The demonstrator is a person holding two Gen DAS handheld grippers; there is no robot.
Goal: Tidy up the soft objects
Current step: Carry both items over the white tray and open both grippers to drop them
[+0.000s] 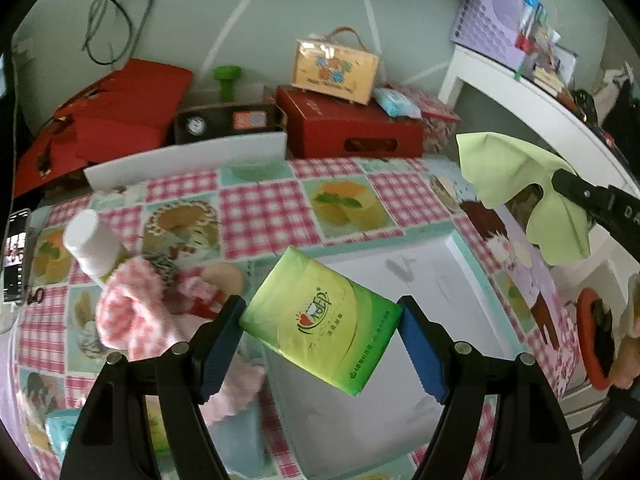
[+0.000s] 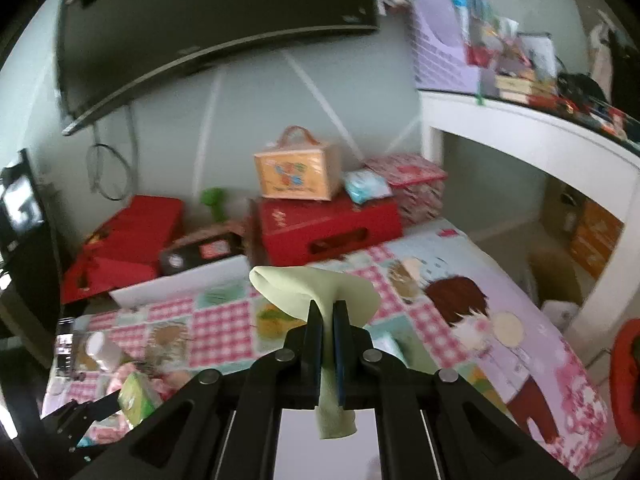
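Observation:
My left gripper (image 1: 320, 322) is shut on a green tissue pack (image 1: 320, 320) and holds it tilted above a white tray (image 1: 452, 280) on the table. The pack also shows in the right wrist view (image 2: 136, 398). My right gripper (image 2: 327, 312) is shut on a light green cloth (image 2: 312, 288) and holds it in the air above the table. In the left wrist view the cloth (image 1: 516, 184) hangs at the right from the right gripper's black finger (image 1: 580, 192). A pink checked cloth (image 1: 128, 312) lies in a heap at the left.
A white cup (image 1: 92, 244) lies beside the pink heap on the checked tablecloth (image 1: 264, 208). Red boxes (image 1: 344, 124), an orange gift box (image 1: 336, 66) and a white board (image 1: 188, 160) stand at the table's far edge. A white desk (image 1: 520, 96) stands right.

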